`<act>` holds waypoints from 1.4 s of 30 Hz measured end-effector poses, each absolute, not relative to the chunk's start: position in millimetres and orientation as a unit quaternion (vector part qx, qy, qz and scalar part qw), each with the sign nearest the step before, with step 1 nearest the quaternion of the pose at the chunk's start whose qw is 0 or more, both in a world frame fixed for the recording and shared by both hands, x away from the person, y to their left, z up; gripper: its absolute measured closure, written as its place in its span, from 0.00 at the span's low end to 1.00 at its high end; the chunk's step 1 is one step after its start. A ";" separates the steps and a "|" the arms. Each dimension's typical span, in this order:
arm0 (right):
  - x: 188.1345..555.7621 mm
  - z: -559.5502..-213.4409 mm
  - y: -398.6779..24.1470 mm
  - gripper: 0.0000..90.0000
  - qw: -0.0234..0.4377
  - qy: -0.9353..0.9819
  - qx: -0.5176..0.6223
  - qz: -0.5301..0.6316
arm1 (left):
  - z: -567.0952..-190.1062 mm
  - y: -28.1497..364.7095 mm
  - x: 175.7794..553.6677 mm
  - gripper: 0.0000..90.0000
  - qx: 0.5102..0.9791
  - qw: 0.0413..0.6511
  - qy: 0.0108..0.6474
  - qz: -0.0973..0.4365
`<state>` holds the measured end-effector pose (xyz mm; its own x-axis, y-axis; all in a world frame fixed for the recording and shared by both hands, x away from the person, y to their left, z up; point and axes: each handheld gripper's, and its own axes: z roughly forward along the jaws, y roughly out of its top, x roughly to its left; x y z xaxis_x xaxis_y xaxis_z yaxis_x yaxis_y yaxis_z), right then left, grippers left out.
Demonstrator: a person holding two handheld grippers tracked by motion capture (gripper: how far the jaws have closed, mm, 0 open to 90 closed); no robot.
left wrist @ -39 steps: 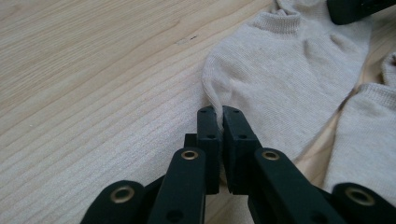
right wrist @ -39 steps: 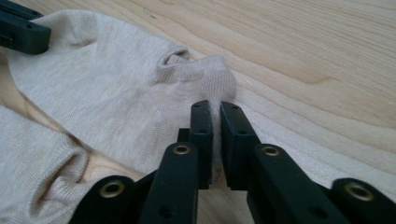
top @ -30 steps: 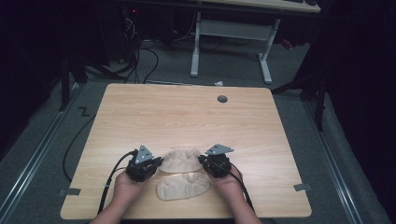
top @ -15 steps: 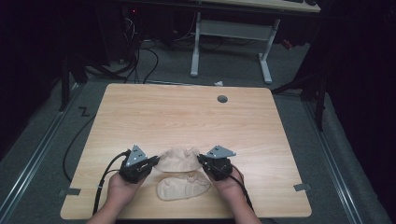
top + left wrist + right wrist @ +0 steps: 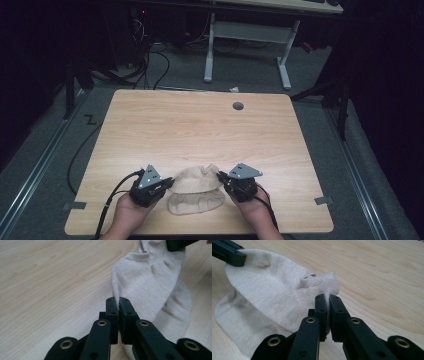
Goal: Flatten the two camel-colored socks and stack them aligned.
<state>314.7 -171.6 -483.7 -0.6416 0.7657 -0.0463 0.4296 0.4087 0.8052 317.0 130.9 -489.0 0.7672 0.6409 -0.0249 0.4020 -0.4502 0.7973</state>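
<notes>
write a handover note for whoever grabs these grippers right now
Left gripper: shut on one end of the upper sock.
Right gripper: shut on the other end of that sock, near its cuff.
Things: the upper sock is stretched between the grippers at the near edge of the table; a second sock lies flat under it.
Done: both ends gripped.
Left: probably lay the held sock onto the lower one to pair them, then let go.
</notes>
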 end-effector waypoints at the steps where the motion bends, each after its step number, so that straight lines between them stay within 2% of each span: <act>1: 313.2 -484.8 -172.0 0.95 0.207 0.814 0.367 0.399 | -489.2 131.1 314.6 0.96 0.841 0.420 0.310 0.141; 8: 299.3 -487.0 -170.3 0.95 0.208 0.828 0.345 0.389 | -483.8 128.4 292.9 0.96 0.848 0.410 0.307 0.135; 13: 292.8 -497.6 -172.2 0.95 0.184 0.836 0.349 0.382 | -492.5 124.3 280.9 0.96 0.861 0.388 0.302 0.129; 24: 293.6 -512.3 -169.3 0.94 0.164 0.852 0.353 0.350 | -516.1 115.4 284.2 0.95 0.880 0.346 0.300 0.127; 36: 295.7 -517.7 -167.7 0.87 0.147 0.856 0.356 0.345 | -519.5 120.6 296.1 0.89 0.873 0.347 0.313 0.141; 42: 296.9 -514.9 -171.2 0.81 0.146 0.846 0.363 0.362 | -514.8 123.9 295.6 0.81 0.864 0.362 0.318 0.146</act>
